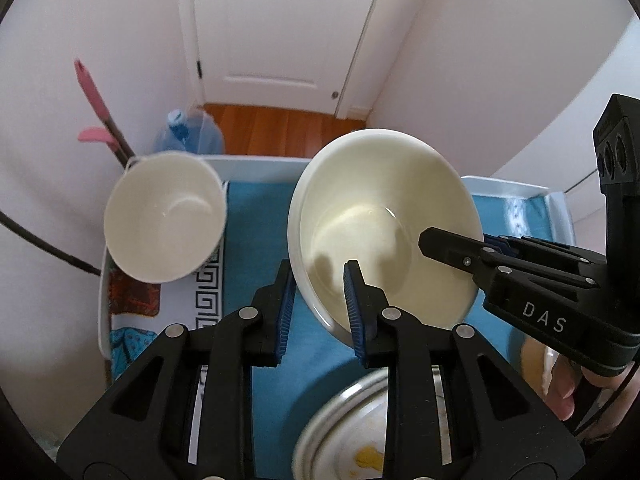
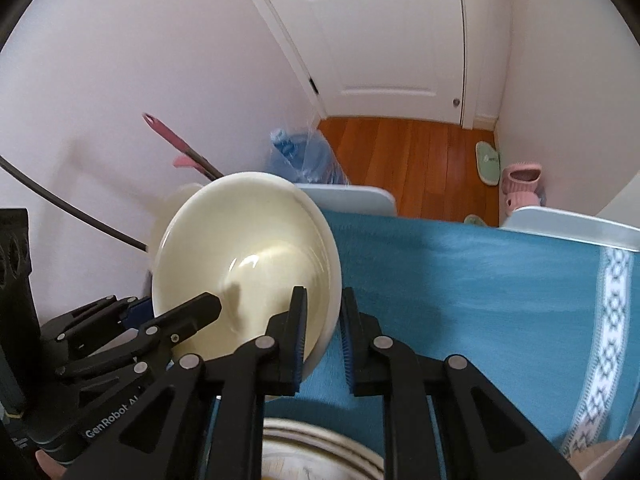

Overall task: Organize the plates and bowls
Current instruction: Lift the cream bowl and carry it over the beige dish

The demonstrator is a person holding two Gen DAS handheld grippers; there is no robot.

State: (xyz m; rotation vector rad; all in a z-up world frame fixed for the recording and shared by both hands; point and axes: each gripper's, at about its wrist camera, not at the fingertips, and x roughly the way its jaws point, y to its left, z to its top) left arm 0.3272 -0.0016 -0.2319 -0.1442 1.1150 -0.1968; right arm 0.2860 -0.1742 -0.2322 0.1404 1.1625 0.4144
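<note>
Cream ceramic fills the middle of both views: a wide bowl (image 1: 384, 228), tilted with its hollow toward my cameras, is held clear above the blue cloth (image 2: 460, 280). A second pale rim shows along its left edge in the left wrist view; whether that is another dish nested under it I cannot tell.

My left gripper (image 1: 320, 308) is clenched on the bowl's lower left rim, one blue-padded finger (image 1: 286, 312) outside the wall, the other inside. My right gripper (image 2: 322, 336) grasps the opposite rim in the same way, one pad inside the hollow and one outside over the cloth. Each gripper appears in the other's view, reaching in from the side.

A smaller white bowl (image 1: 164, 216) sits to the left, near the table's far left corner and apart from the held bowl; I cannot tell whether it touches the patterned cloth (image 1: 208, 280) under it. Below my fingers lies a metal plate (image 1: 344, 432) with yellow residue, blurred.

Background: white door (image 1: 280, 28), wooden floor (image 2: 408, 156), a blue water bottle (image 1: 188, 136), a pink-handled tool (image 1: 96, 100) leaning on the wall, slippers (image 2: 520, 180) on the floor, and a white table edge (image 2: 568, 224) beyond the cloth.
</note>
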